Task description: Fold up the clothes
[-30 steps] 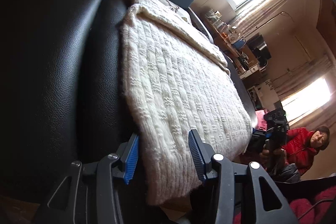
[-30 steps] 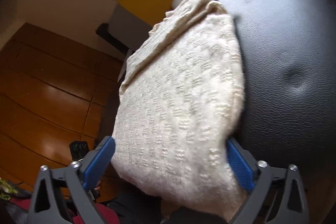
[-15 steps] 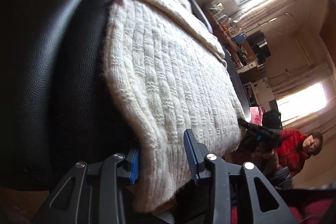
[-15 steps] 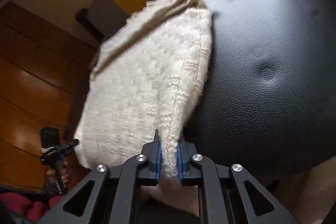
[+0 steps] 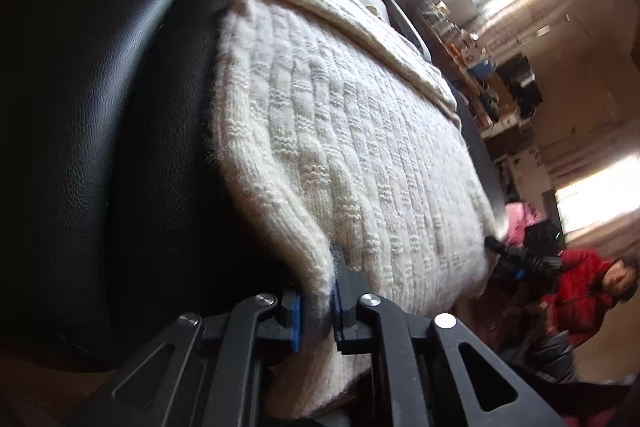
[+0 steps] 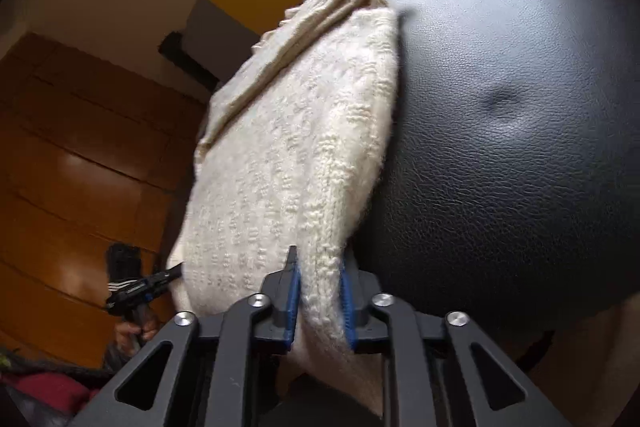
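On the black leather seat (image 5: pixel 100 107) lies one cream knitted sweater (image 5: pixel 340 147), folded flat. Two tools grip its near edge: left tool (image 5: pixel 316 307) and right tool (image 6: pixel 320 299), each clenched on knit.

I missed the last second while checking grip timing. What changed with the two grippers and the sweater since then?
Both grippers closed on the near edge of the cream knitted sweater. The right gripper clamped first; the left gripper, wide open a second ago, has now shut on its corner, bunching the knit. The sweater still lies on the black leather cushion, not lifted.
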